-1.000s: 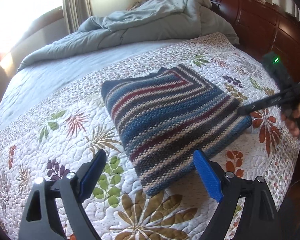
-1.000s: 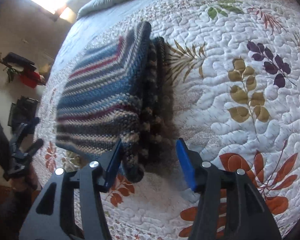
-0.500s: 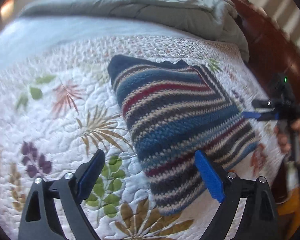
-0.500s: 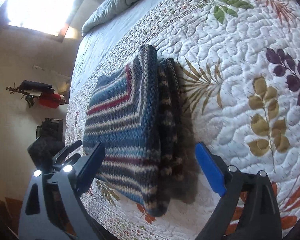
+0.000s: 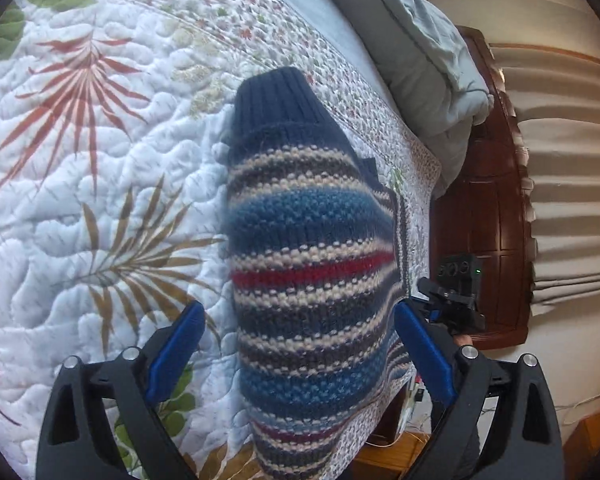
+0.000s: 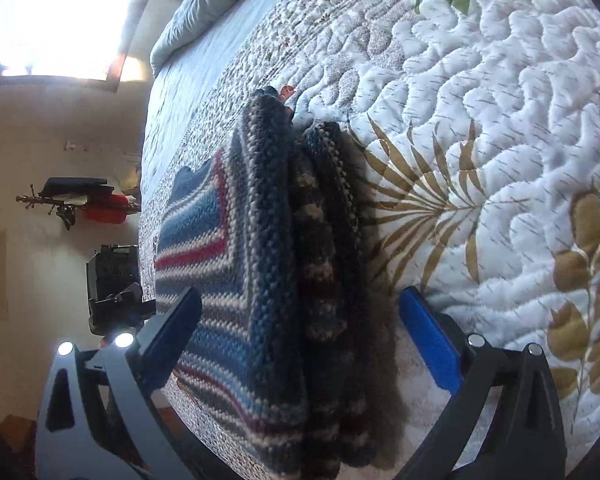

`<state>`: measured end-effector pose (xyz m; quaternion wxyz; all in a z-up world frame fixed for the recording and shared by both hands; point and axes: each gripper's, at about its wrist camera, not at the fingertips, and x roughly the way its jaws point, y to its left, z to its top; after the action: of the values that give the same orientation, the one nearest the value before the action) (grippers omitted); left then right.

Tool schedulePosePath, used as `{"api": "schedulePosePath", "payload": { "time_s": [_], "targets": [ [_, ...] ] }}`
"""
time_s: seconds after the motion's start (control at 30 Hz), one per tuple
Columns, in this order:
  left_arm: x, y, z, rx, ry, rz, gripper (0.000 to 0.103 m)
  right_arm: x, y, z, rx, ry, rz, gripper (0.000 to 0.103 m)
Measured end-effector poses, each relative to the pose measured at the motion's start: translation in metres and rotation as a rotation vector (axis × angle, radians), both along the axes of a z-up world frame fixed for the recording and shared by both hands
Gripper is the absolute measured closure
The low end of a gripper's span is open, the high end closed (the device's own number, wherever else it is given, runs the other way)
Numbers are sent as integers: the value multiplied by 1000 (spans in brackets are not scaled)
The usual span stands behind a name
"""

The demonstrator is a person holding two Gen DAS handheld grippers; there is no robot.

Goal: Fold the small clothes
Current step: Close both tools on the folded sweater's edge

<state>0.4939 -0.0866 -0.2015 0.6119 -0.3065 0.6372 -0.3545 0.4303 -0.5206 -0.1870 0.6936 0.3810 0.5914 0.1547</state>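
Observation:
A folded knit sweater [image 5: 311, 272] with blue, red, cream and grey stripes lies on the quilted bed. My left gripper [image 5: 296, 340] is open, its blue fingers on either side of the sweater's near end, close above it. My right gripper [image 6: 300, 332] is open too, straddling the stacked folded edge of the sweater [image 6: 260, 280] from the opposite side. The right gripper also shows in the left wrist view [image 5: 451, 300], and the left gripper in the right wrist view [image 6: 116, 300]. Neither holds the cloth.
The white quilt with leaf prints [image 5: 100, 184] covers the bed. A grey duvet [image 5: 411, 40] is bunched at the head by the dark wooden headboard [image 5: 479, 216]. The bed edge and floor [image 5: 391, 452] are near the sweater. A bright window [image 6: 52, 20] and wall items [image 6: 88, 200] stand beyond.
Both grippers have moved in close to the sweater and lowered, so their open fingers now straddle its two ends. The right gripper opened wider earlier. The sweater has not moved.

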Motion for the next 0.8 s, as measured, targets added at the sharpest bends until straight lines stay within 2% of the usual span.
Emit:
{"api": "schedulePosePath", "payload": {
  "time_s": [0.17,0.3,0.47,0.53,0.57,0.6,0.63,0.67,0.73,0.8],
  "targets": [
    [4,-7,-7,-40,9,-17,7,9,10,-11,63,1,22,4],
    [4,-27,-11,-42,19,-46,7,16,23,-15,110,0,66,3],
    [4,-41,-19,-25,32,-65,8,19,28,-16,118,1,71,3],
    [4,-41,-19,-25,25,-58,9,20,30,-17,117,-1,76,5],
    [4,-41,-19,-25,21,-56,18,21,32,-17,109,-5,82,6],
    [4,-41,-18,-13,15,-56,26,21,35,-17,98,-9,87,15],
    [4,-40,-18,-8,10,-53,30,21,39,-18,72,-6,98,33],
    [4,-40,-17,1,1,-51,37,21,43,-20,53,-4,109,37],
    [3,-42,-14,20,-22,-60,42,19,47,-19,46,-16,116,52],
    [4,-47,-8,45,-39,-67,47,18,51,-12,24,-39,123,56]
  ]
}}
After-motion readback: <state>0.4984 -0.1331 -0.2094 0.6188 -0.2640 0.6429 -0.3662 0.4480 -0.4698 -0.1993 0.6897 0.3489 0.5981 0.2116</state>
